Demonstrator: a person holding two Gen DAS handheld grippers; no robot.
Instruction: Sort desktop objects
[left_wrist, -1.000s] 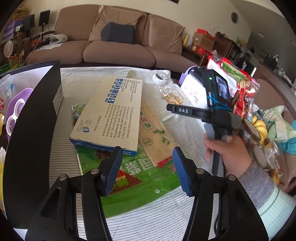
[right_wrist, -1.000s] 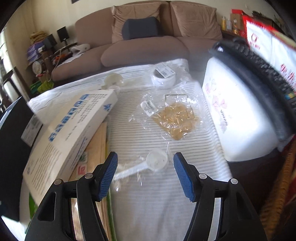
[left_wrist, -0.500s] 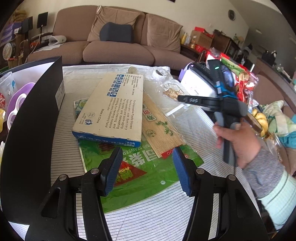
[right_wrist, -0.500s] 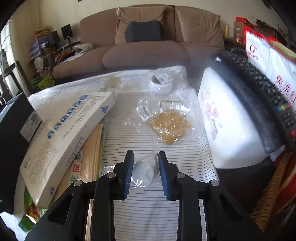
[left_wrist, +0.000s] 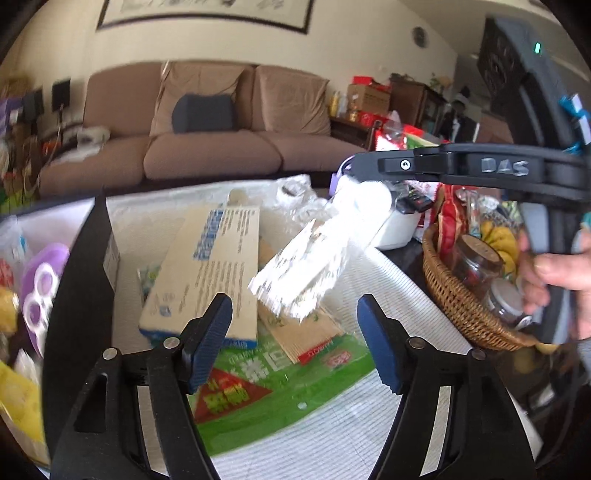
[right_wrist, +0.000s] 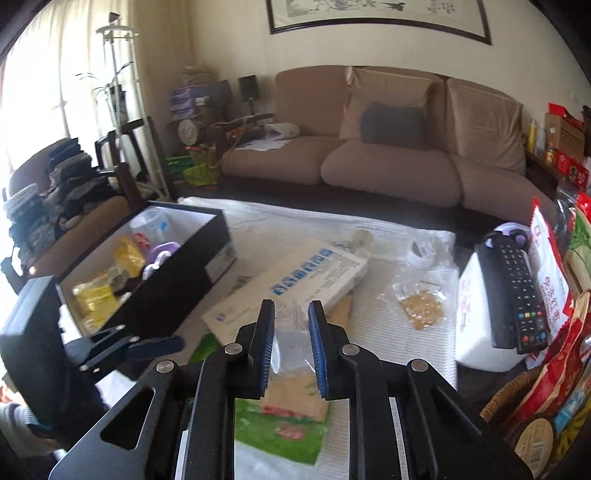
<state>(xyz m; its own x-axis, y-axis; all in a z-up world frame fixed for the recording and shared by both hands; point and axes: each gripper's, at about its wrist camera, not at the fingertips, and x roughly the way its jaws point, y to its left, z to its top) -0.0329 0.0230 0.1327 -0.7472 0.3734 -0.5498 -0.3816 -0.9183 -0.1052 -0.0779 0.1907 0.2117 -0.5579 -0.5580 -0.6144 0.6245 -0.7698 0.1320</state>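
Right gripper (right_wrist: 291, 347) just closed, pinching clear plastic bag with white scoop (left_wrist: 317, 254) above desk (right_wrist: 369, 332), left gripper (left_wrist: 295, 347) just spreading, holding nothing

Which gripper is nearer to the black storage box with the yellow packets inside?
Left. The left gripper hovers right beside the black box, at its near wall. The right gripper, shut on a clear plastic bag, is up over the table's middle.

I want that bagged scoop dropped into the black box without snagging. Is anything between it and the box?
Nothing visible blocks it. The right gripper, shut on the bagged scoop, holds it above the table clutter. The black box lies to its left, top open. Only the open left gripper sits low near the box's front wall.
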